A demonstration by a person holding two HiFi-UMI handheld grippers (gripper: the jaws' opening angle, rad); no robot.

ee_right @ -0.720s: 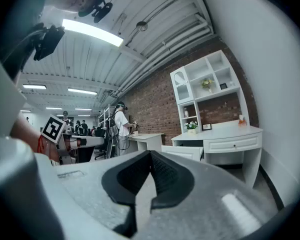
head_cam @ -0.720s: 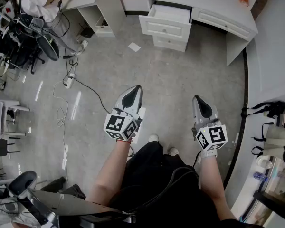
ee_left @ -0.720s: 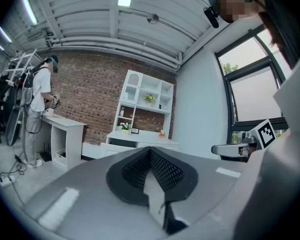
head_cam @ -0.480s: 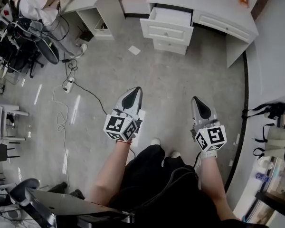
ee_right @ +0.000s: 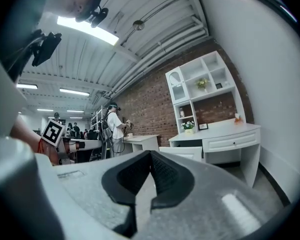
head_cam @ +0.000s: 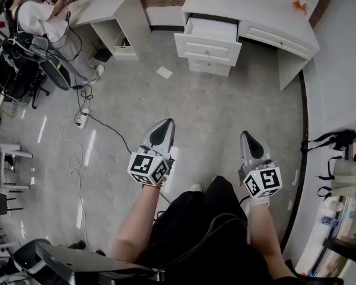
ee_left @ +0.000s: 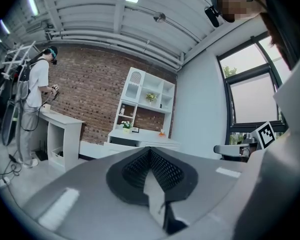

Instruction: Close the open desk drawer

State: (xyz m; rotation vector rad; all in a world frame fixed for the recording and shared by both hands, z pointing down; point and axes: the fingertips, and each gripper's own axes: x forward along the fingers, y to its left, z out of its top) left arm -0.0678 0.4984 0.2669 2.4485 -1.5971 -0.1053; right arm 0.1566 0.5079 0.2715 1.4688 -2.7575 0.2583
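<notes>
A white desk (head_cam: 255,8) stands against the far brick wall, and its top left drawer (head_cam: 209,31) is pulled out over two shut drawers. The desk (ee_right: 225,134) with the open drawer (ee_right: 182,151) also shows in the right gripper view. Both grippers hang far short of it, over the grey floor. My left gripper (head_cam: 164,123) points toward the desk with its jaws closed and nothing in them. My right gripper (head_cam: 248,136) is likewise shut and empty. In the left gripper view the desk (ee_left: 140,136) lies beyond the shut left gripper (ee_left: 149,151).
A second white desk (head_cam: 115,8) stands at the back left, with a person (head_cam: 41,16) and an office chair (head_cam: 50,55) beside it. Cables and a power strip (head_cam: 81,119) trail across the floor at left. A paper scrap (head_cam: 164,72) lies before the drawers. A dark curved edge (head_cam: 299,135) borders the right.
The view has shifted forward: the desk now sits slightly lower in frame and the brick wall shows. Both grippers stay shut, held in much the same pose.
</notes>
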